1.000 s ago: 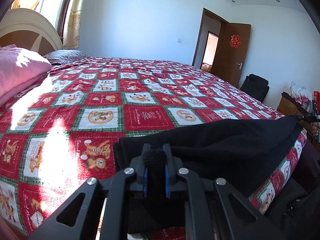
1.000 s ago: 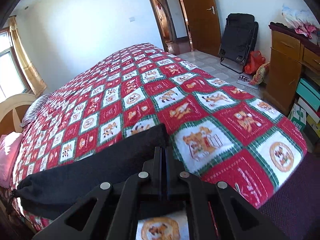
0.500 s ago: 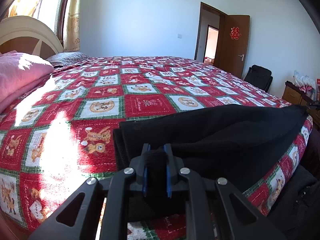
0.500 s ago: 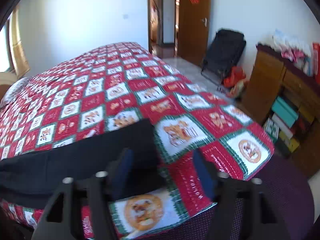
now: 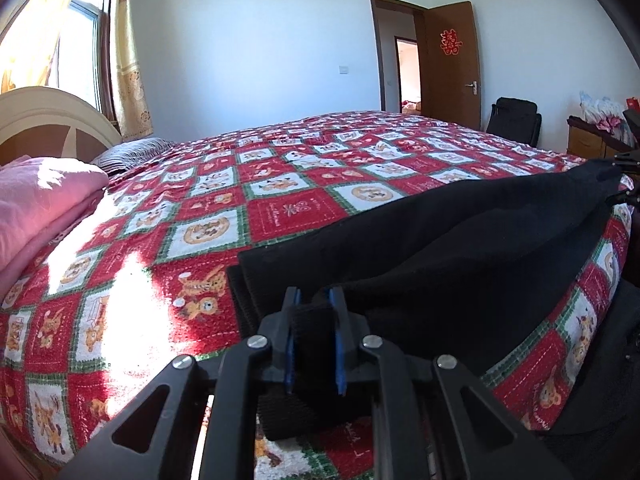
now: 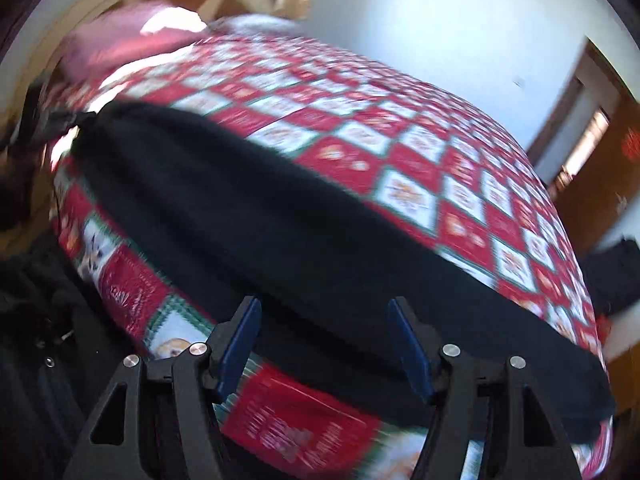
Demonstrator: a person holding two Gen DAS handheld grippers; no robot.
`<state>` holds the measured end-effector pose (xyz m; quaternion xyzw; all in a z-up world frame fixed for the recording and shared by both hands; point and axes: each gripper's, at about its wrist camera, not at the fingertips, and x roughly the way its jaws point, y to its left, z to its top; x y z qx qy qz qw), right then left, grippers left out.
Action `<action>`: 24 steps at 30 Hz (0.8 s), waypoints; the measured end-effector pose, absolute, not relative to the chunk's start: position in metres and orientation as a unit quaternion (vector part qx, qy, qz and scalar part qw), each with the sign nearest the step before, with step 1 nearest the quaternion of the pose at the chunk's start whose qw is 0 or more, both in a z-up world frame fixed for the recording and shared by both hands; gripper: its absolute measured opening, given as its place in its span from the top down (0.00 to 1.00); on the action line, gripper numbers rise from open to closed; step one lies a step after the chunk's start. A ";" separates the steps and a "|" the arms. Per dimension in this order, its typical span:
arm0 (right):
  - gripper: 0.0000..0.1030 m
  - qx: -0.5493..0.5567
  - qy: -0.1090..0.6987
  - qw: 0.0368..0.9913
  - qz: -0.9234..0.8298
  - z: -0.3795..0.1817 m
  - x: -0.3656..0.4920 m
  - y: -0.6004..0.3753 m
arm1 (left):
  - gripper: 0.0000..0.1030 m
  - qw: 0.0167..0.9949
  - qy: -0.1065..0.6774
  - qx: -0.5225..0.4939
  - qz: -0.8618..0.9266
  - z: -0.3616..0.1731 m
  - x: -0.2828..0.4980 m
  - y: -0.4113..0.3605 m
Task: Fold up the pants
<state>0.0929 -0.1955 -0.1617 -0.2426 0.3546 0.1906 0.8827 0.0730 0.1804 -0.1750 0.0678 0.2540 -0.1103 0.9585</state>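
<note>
**Black pants along the near edge of a quilted bed, one end clamped**

The left wrist view is sharp and shows the room: a white wall, a curtained window (image 5: 80, 52) at left, a curved headboard (image 5: 48, 120), a pink blanket (image 5: 36, 204) with a striped pillow (image 5: 128, 156) beside it, an open brown door (image 5: 452, 64) bearing a red emblem, a black chair (image 5: 514, 120) and a wooden dresser (image 5: 588, 140) at right. The right wrist view is motion-blurred and tilted; it alone shows the pants (image 6: 280, 232) along their whole length, lying as a long dark band near the bed's edge.

The bed (image 5: 288, 184) is covered by a red, green and white patchwork quilt with bear motifs; sunlight falls on its left part.

The left hand-held gripper (image 5: 313, 320) is closed on one end of the pants (image 5: 440, 248), a fold of black fabric pinched between its blue pads. The right hand-held gripper (image 6: 326, 344) has its jaws spread wide and holds nothing; it sits just before the near edge of the pants, and whether the fingers touch the fabric cannot be told.
</note>
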 end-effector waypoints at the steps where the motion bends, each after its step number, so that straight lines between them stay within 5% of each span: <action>1: 0.35 -0.260 0.353 0.877 0.196 -0.170 0.095 -0.183 | 0.83 0.958 0.253 0.075 -0.109 -0.175 0.074 0.178; 7: 0.37 -0.334 0.335 0.859 0.194 -0.195 0.104 -0.149 | 0.83 0.962 0.226 0.109 -0.106 -0.161 0.077 0.177; 11: 0.68 -0.338 0.357 0.849 0.194 -0.204 0.118 -0.148 | 0.83 0.960 0.224 0.131 -0.106 -0.159 0.088 0.176; 12: 0.83 -0.331 0.357 0.850 0.199 -0.203 0.119 -0.149 | 0.83 0.959 0.223 0.140 -0.105 -0.159 0.089 0.175; 14: 0.94 -0.319 0.358 0.855 0.199 -0.195 0.117 -0.151 | 0.83 0.958 0.218 0.156 -0.106 -0.158 0.087 0.173; 24: 0.96 -0.326 0.383 0.835 0.225 -0.208 0.088 -0.149 | 0.82 0.950 0.234 0.172 -0.118 -0.181 0.065 0.178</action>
